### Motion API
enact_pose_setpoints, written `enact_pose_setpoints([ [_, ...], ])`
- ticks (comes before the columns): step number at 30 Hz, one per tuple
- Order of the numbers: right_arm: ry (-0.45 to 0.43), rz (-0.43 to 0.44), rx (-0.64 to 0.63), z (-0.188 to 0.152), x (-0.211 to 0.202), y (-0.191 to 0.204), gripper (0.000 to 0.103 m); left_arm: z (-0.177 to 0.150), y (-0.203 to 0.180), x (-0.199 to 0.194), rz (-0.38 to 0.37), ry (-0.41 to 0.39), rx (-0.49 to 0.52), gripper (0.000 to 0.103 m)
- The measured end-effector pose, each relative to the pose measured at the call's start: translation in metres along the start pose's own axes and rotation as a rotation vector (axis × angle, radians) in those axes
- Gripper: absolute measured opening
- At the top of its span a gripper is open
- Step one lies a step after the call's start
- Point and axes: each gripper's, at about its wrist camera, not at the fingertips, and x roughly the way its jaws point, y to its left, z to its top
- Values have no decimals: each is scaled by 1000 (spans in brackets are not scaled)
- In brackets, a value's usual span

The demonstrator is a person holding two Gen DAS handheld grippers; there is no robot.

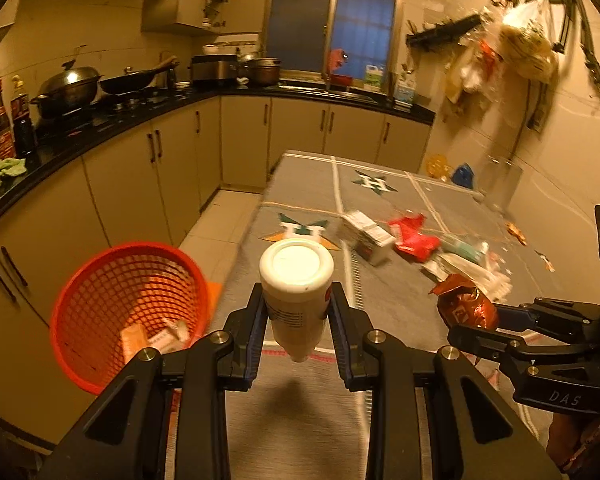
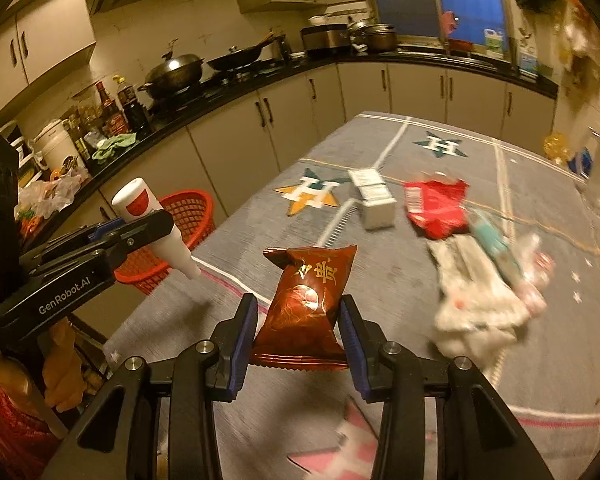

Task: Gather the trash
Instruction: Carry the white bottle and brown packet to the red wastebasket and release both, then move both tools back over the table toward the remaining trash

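My left gripper (image 1: 298,312) is shut on a small white plastic bottle (image 1: 296,280), held upside down above the table's near left edge; the same bottle (image 2: 148,220) shows in the right wrist view. My right gripper (image 2: 298,320) is shut on a brown snack packet (image 2: 306,300), lifted over the grey tablecloth (image 2: 380,280); that packet (image 1: 466,304) appears at the right of the left wrist view. A red mesh basket (image 1: 128,304) with some cartons inside stands on the floor left of the table. A white box (image 2: 372,200), a red wrapper (image 2: 436,208) and crumpled white paper (image 2: 476,300) lie on the table.
Beige cabinets (image 1: 140,184) under a black counter (image 1: 80,132) run along the left and back, leaving a narrow tiled aisle (image 1: 220,220). Pots and bottles crowd the counter. Bags hang on the right wall (image 1: 512,48). A hand (image 2: 60,368) grips the left tool's handle.
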Motion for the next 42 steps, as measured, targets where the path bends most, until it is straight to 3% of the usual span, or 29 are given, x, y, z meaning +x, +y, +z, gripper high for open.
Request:
enact_pose_setpoints([
  [17,82,131,-83,66,75,82,45,16,114,-9,177,-48,-129,29],
  [24,120,213,-77,85,111,112,45,7,153,6,226,-13,-185,29],
  [38,201,264,-5,102,185,134,47,-18,190,43,225,77,-270,29],
  [40,203,282,13,104,188,134,54,-19,193,44,223,80,-281,31],
  [42,196,287,32,105,187,132,61,-19,194,43,223,77,-289,41],
])
